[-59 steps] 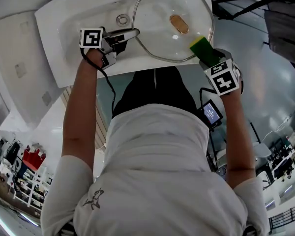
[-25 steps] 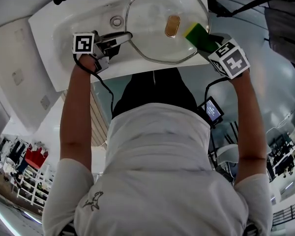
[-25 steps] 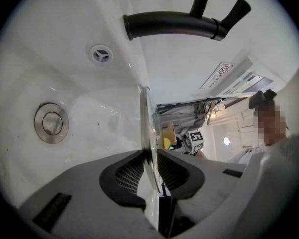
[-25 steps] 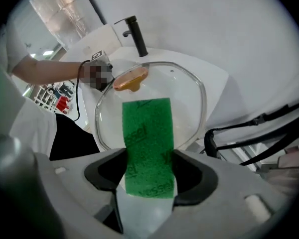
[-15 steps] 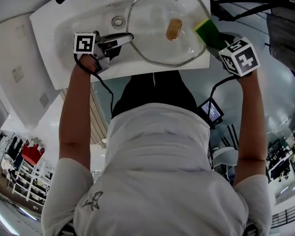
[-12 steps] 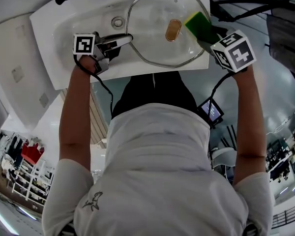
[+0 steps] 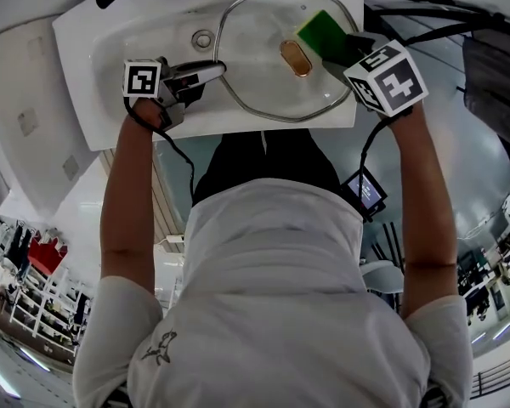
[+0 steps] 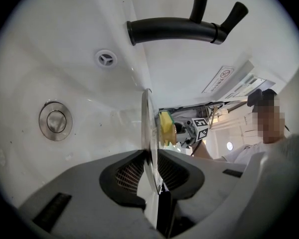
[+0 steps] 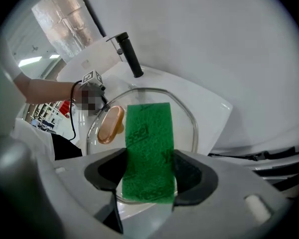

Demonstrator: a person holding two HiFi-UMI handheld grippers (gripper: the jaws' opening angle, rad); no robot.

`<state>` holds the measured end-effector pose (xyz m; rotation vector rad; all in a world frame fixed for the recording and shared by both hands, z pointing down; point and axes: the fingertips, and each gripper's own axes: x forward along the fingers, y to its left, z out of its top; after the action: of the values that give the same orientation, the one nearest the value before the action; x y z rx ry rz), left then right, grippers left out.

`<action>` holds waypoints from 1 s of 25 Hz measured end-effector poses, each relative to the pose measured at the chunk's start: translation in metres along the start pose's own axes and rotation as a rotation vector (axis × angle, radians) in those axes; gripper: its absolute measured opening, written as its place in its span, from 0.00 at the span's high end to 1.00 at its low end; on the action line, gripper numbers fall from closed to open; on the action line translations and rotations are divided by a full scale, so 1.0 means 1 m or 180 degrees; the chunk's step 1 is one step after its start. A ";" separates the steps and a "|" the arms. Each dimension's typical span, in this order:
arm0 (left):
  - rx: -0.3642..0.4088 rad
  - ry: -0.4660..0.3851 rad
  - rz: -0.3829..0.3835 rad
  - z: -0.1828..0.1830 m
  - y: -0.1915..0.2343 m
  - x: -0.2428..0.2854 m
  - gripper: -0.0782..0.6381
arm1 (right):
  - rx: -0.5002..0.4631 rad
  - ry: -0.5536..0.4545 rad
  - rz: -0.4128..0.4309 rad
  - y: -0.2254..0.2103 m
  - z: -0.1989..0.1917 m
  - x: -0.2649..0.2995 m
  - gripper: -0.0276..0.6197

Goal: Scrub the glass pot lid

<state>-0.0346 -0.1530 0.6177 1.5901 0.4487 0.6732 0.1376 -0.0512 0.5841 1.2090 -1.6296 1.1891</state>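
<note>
Moved: our right gripper (image 9: 149, 176), clamping the sponge (image 7: 321, 32), slid left across the lid (image 7: 255, 41) | knob (image 7: 294, 59) just left of sponge | our left gripper (image 8: 152, 176) pinches lid's left rim.

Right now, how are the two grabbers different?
The left gripper pinches the glass lid by its thin rim; the right gripper pinches a thick green sponge. The left gripper's jaws sit almost together; the right gripper's stand wider apart. The left gripper reaches in sideways; the right gripper points down at the lid. Both are shut on something.
</note>
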 end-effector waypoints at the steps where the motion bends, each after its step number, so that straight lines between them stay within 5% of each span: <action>1: -0.0022 -0.0009 0.0011 0.000 0.000 0.000 0.77 | 0.0026 0.0018 -0.0001 -0.004 -0.005 -0.001 0.52; 11: 0.0033 -0.0070 0.0051 0.001 -0.001 0.000 0.77 | 0.0626 0.0216 -0.0243 -0.066 -0.092 -0.021 0.52; 19: 0.0079 -0.0070 0.0227 -0.001 0.002 0.000 0.74 | 0.0500 -0.0051 -0.0496 -0.055 -0.074 -0.041 0.51; 25: 0.0333 -0.0476 0.0442 0.018 -0.005 -0.011 0.55 | 0.0370 -0.0376 -0.0647 -0.029 -0.052 -0.064 0.51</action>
<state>-0.0307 -0.1725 0.6102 1.7692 0.2681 0.6384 0.1841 0.0114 0.5445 1.5056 -1.4967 1.1139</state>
